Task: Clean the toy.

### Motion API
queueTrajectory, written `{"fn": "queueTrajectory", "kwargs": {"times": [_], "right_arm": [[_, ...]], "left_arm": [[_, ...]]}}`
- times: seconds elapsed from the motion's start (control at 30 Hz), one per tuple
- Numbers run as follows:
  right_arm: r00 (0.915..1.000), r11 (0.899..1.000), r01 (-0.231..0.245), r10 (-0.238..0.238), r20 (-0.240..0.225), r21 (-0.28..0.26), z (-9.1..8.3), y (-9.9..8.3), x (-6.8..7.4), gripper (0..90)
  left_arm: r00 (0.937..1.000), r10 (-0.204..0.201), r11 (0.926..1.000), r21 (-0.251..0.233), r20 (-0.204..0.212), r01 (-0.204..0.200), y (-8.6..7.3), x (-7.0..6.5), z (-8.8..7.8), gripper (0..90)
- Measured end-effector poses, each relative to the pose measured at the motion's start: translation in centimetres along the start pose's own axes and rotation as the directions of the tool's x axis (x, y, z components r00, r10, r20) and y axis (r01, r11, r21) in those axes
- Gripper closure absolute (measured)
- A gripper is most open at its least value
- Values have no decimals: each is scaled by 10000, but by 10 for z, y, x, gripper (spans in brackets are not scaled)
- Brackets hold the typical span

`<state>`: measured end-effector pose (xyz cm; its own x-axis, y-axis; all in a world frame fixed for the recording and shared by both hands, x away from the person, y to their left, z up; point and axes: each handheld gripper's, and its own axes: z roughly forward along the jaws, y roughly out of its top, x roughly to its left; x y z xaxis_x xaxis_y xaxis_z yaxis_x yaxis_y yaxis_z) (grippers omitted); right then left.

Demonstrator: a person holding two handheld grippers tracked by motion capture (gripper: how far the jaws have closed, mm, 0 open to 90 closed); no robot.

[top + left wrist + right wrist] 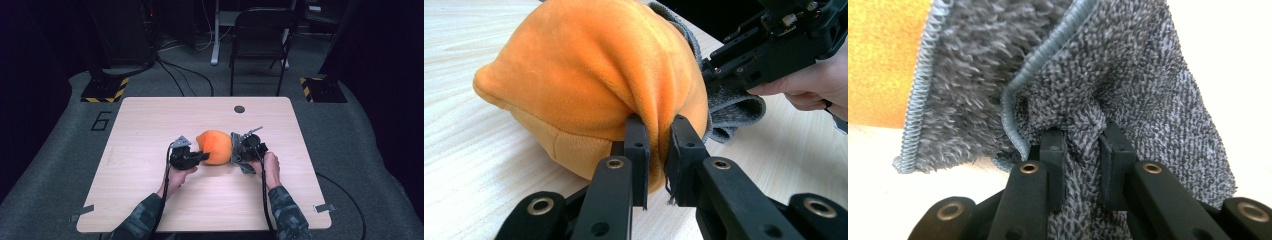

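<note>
Nearest to us, our left hand-held gripper (656, 150) is clamped on a pinched fold of the round orange plush cushion (589, 80), its jaws drawn close with the fabric bunched between them. Our right hand-held gripper (1082, 147) is likewise closed on a tuck of the grey terry-cloth towel (1128, 85), whose stitched edge curls just beside the jaws. From above, the cushion (215, 146) rests on the pale wooden table (150, 125) near its middle, between the two grippers, with the towel (239, 152) pressed against its right side. We judge both things light, soft and yielding: the plush gives under the pads and would slip out of a shallow pinch, so a deep fold of skin or a seam is the place to take it, and the towel holds best by its hemmed edge. Beyond the table stands a dark folding chair (260, 40) on the grey floor.
</note>
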<state>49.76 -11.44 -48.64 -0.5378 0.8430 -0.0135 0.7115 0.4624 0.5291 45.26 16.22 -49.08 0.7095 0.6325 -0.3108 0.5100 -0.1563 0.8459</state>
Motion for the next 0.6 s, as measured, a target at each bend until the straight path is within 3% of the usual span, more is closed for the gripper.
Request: {"fn": "queueTrajectory", "kwargs": {"times": [0.17, 0.27, 0.33, 0.43, 0.6], "right_arm": [[9999, 10000, -65, 65, 87, 16, -6, 1, -2, 769], [9998, 9989, 10, 0, 210, -462, -26, 6, -5, 773], [9998, 9939, 35, -11, 221, -1102, -43, 11, -4, 775], [9996, 9815, 279, -272, 64, -1894, -70, 21, 8, 779], [9916, 9624, 1130, -1250, -334, -2472, -83, 32, 42, 785]], "left_arm": [[10000, -9, 10000, 29, 8, 9, 0, 1, -1, 809], [10000, -5, 10000, 2, -38, 5, 0, 1, 0, 809], [10000, 16, 10000, 23, -29, -16, 0, 1, 0, 809], [10000, 40, 10000, 17, -31, -40, 0, 1, 1, 809], [10000, 37, 10000, 41, -65, -37, -1, 0, 1, 809]]}}
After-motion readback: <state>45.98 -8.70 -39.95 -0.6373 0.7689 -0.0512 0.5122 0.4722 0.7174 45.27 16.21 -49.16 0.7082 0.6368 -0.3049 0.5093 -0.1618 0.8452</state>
